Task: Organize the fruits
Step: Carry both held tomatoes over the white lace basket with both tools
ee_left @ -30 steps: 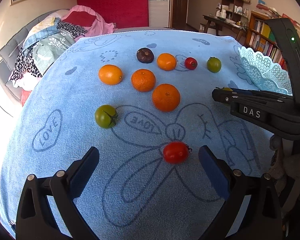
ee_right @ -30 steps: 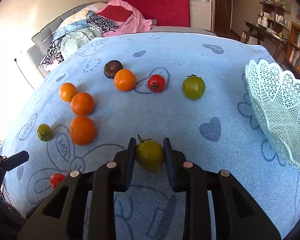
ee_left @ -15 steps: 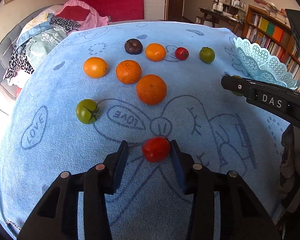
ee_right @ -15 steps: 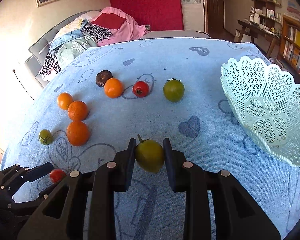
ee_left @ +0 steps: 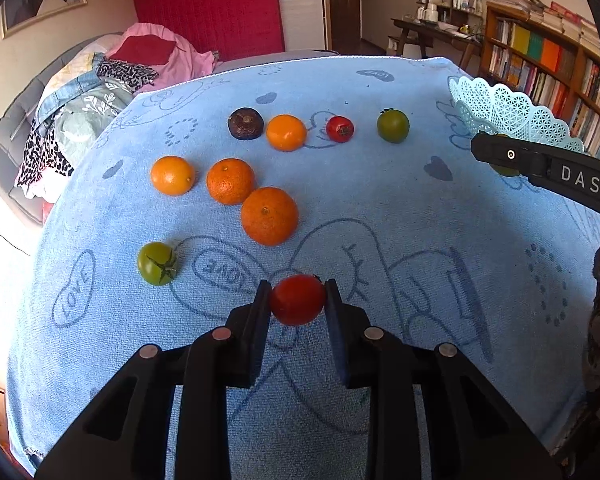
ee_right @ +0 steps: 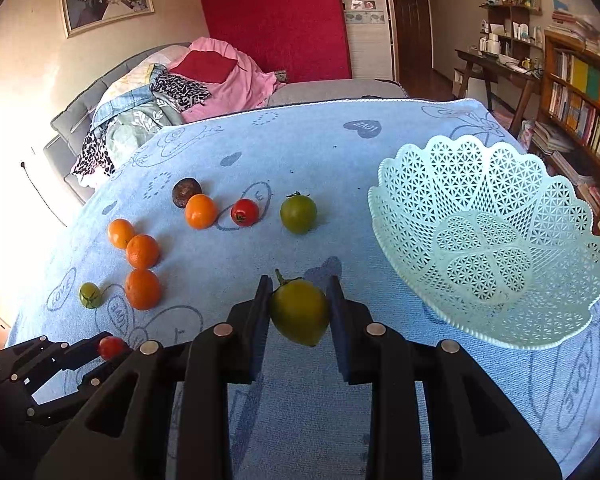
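Left gripper point(ee_left: 297, 300): you had it pinching the red tomato point(ee_left: 297, 299) between both fingers.
Right gripper point(ee_right: 299, 310): you had it clamped on a yellow-green tomato point(ee_right: 299, 311), lifted off the tabletop point(ee_right: 340, 152).
Ahead-right of your right gripper: the lattice basket point(ee_right: 488, 240).
Farther ahead-left: oranges point(ee_right: 142, 289), green tomatoes point(ee_right: 298, 213), another red tomato point(ee_right: 244, 212).

You get bright daylight from 9 o'clock: both views blow out to white at the left edge. Fruit on the blue cloth point(ee_left: 380, 208) throws soft shadows toward 3 o'clock. Centre is sharp; you can read the cloth print. Fisheye bends the cloth edge and bookshelf point(ee_right: 580, 96), with dark vignette in the corners. No motion blur.
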`<state>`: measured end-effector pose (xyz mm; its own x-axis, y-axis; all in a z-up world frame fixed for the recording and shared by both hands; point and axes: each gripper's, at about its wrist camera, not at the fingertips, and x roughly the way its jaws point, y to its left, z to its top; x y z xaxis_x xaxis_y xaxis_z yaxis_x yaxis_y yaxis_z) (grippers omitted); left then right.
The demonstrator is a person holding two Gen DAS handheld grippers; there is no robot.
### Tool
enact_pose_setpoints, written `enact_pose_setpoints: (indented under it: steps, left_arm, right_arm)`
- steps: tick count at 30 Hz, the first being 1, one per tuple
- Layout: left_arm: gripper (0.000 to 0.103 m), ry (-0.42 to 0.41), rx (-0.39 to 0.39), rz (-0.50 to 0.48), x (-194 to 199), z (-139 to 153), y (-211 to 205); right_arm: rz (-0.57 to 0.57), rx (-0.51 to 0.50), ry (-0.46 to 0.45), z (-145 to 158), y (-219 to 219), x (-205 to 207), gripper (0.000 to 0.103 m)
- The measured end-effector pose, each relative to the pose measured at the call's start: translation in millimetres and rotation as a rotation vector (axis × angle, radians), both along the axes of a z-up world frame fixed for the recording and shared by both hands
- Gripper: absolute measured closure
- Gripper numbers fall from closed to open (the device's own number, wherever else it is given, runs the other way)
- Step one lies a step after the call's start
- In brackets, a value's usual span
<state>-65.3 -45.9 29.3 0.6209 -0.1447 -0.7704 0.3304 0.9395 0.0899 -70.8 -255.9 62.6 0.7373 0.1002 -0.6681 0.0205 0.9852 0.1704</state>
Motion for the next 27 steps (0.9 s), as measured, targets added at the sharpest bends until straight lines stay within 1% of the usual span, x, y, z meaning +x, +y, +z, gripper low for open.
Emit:
enact_pose_setpoints:
  steps: [10,22,27]
  left_arm:
    - [0.076,-0.076,0.030,-0.058,6,21,-44]
    - [0.076,-0.130,0.034,-0.142,17,38,-105]
    - [0.076,-0.142,0.033,-0.179,22,41,-130]
  right_arm:
    - [-0.116,0.010,-0.036,12,-54,-13,0.075]
    - [-0.264,0.043,-0.040,9,-121,-25,0.075]
    - [-0.307,0.046,-0.041,5,-137,-28,0.075]
